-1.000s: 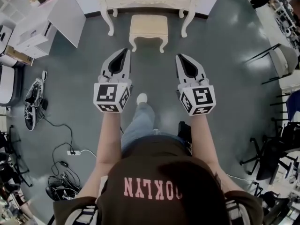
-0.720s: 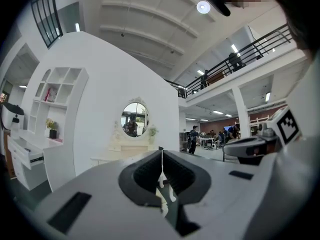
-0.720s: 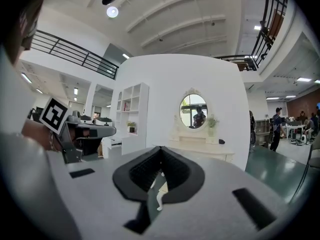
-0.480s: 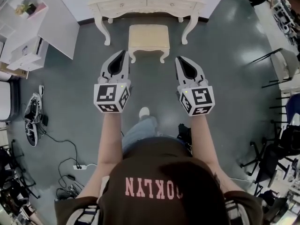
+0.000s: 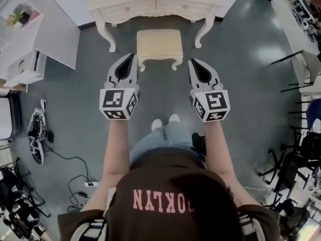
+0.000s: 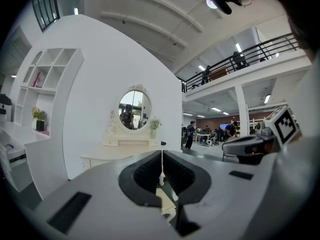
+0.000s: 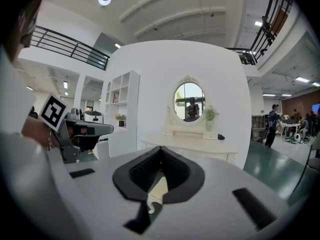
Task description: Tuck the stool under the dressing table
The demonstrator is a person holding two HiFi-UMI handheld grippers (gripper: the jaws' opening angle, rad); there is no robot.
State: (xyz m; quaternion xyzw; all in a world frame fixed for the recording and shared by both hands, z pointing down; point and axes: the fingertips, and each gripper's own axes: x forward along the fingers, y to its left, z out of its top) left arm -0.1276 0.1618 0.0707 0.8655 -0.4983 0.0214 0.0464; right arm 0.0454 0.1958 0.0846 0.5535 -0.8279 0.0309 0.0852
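Cream stool [image 5: 159, 43], upright, seemingly just before white dressing table [image 5: 155, 6]

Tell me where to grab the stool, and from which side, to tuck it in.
Probably the stool by its near long seat edge, one gripper toward each corner, coming level from the person's side. That edge squarely faces the left gripper and right gripper, and the gap under the dressing table lies straight beyond. Both are shut; open them first.
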